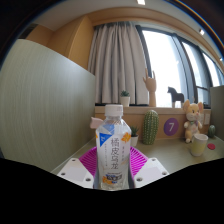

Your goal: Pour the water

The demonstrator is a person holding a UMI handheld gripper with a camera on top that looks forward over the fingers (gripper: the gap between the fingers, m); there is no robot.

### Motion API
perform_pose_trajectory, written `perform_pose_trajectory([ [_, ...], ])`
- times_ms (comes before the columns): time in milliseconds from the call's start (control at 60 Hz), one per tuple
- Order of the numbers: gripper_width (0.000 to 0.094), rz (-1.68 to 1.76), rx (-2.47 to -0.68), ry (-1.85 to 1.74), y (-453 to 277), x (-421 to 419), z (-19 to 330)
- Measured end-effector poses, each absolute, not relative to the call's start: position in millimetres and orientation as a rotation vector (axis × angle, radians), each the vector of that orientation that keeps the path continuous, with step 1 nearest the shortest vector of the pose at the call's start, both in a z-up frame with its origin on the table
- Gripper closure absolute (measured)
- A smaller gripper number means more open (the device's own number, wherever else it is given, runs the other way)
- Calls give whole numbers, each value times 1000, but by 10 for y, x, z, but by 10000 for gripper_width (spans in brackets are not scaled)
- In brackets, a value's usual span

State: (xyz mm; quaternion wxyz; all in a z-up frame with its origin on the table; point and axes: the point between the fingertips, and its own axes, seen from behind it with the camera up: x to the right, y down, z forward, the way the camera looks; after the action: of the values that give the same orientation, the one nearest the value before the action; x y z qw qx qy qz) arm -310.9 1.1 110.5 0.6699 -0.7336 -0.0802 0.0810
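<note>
Curtains hang across a bright window, with a pale partition panel to one side. The desk carries a green cactus-shaped object, a purple number card, a plush toy and a pale cup — all beyond the fingers. The gripper is clamped on the bottle — upright, white-capped, pink pads pressing at each side.
</note>
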Motion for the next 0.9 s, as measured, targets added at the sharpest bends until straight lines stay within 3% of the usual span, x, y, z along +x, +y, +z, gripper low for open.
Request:
perform_pose_trajectory([
  [217, 536, 252, -1673, -128, 48, -2964, 1148],
  [433, 535, 591, -1572, 287, 372, -2070, 1670],
  [583, 536, 883, -1416, 630, 675, -1358, 1911],
  [900, 538, 1401, -943, 1253, 1146, -171, 1940],
])
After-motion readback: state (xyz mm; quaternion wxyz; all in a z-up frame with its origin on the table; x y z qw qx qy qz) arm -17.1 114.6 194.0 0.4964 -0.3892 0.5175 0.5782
